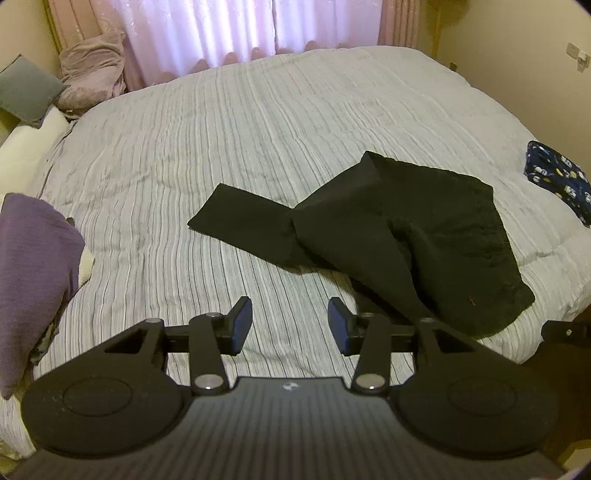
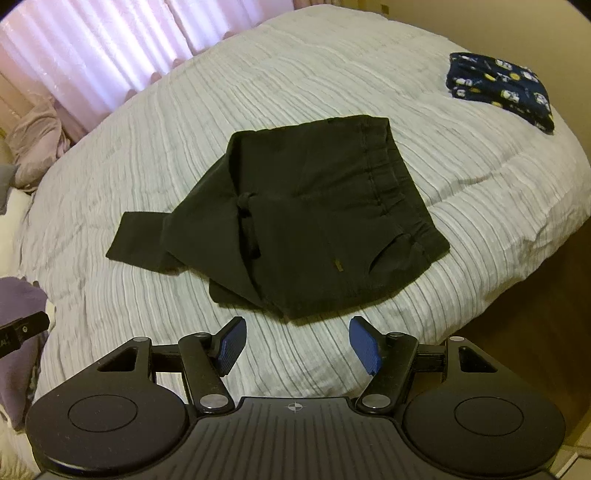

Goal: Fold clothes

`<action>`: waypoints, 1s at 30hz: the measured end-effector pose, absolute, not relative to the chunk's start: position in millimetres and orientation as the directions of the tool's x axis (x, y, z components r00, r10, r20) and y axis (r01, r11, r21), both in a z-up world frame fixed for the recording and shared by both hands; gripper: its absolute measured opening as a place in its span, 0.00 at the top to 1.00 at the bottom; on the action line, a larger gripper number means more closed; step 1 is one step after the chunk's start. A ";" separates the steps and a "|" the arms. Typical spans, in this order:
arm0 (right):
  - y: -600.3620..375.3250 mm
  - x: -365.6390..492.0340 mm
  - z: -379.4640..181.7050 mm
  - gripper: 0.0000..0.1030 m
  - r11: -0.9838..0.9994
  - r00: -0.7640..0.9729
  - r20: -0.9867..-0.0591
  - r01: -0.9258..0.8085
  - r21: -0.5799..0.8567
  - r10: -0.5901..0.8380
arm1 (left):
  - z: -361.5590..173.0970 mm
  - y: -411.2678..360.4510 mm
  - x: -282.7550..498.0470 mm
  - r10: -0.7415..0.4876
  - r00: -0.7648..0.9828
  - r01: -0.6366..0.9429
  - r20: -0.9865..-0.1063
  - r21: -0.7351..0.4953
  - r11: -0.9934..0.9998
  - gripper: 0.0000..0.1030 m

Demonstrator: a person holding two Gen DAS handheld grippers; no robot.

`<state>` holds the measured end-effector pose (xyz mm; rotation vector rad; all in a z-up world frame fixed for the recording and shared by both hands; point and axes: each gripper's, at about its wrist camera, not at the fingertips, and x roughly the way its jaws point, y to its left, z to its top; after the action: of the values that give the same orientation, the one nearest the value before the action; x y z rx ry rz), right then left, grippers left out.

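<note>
Black trousers (image 1: 399, 236) lie partly folded on the striped bedspread (image 1: 221, 129), one leg end sticking out to the left; in the right wrist view the black trousers (image 2: 306, 206) show their waistband on the right side. My left gripper (image 1: 290, 325) hovers open just short of the garment's near left edge, holding nothing. My right gripper (image 2: 297, 341) is open too, empty, a little in front of the trousers' near corner. A piece of the left gripper (image 2: 22, 328) shows at the left edge of the right wrist view.
A folded dark blue patterned garment (image 2: 498, 88) rests near the bed's right edge (image 2: 517, 280). Purple cloth (image 1: 33, 266) lies at the near left. Pillows and a pink bundle (image 1: 92, 70) sit at the far left, below pink curtains (image 1: 229, 29).
</note>
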<state>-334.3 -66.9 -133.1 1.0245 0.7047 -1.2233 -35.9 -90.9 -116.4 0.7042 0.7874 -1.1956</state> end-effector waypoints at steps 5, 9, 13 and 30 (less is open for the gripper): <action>-79.7 -348.0 -137.0 0.36 0.036 0.240 -0.882 0.968 0.247 -0.407 | -124.5 -99.3 -48.2 -0.497 0.196 0.965 -0.846 0.077 0.249 0.60; -95.0 -367.0 -140.0 0.36 0.042 0.244 -0.884 0.968 0.249 -0.398 | -129.0 -111.2 -65.2 -0.480 0.201 0.960 -0.854 0.076 0.268 0.60; -115.3 -390.6 -141.7 0.36 0.054 0.255 -0.888 0.966 0.254 -0.383 | -134.5 -123.4 -83.0 -0.466 0.201 0.955 -0.862 0.066 0.290 0.59; -176.5 -464.0 -181.6 0.36 0.114 0.251 -0.919 0.967 0.226 -0.305 | -197.1 -143.6 -141.7 -0.374 0.128 0.911 -0.918 -0.040 0.410 0.54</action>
<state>-464.0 -176.5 -181.6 1.0245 0.8349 -1.1119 -141.7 -143.6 -197.1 0.6356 1.0519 -1.0318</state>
